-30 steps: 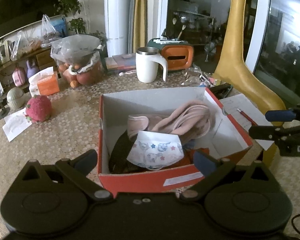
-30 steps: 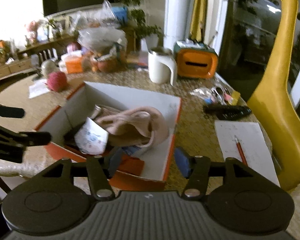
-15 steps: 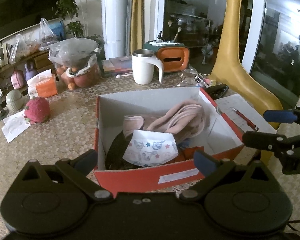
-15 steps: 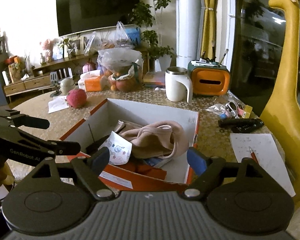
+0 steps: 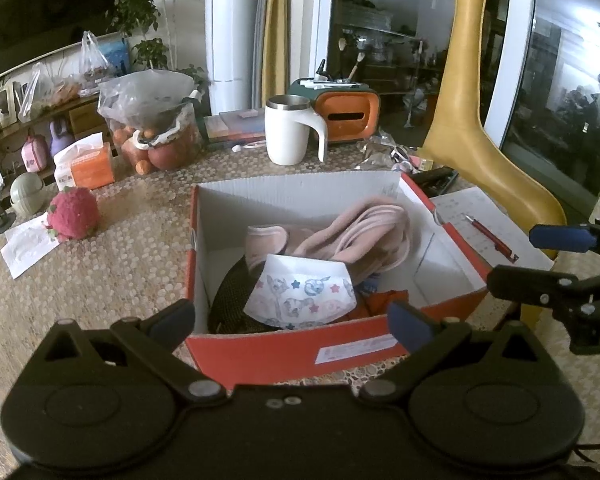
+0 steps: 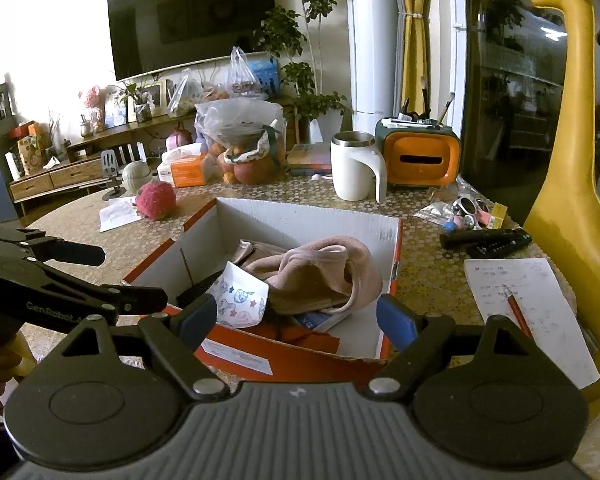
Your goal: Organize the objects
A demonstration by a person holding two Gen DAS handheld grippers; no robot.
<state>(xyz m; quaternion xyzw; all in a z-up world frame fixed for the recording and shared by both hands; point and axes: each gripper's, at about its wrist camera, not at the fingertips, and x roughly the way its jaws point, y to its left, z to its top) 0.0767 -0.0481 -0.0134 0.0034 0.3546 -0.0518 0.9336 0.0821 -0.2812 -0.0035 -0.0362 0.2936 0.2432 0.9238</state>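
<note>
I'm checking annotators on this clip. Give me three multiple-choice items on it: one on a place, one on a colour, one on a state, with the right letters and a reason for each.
1. Where does the red pen lie?
A. in the box
B. on the sheet of paper
C. in the mug

2. What colour is the outside of the box?
A. blue
B. green
C. red-orange

3. How is the white mug?
A. upright
B. on its side
C. upside down

Answers: 1 B, the pen rests on the written sheet right of the box. 2 C, its near wall is red-orange, white inside. 3 A, its metal rim faces up on the table.
</note>
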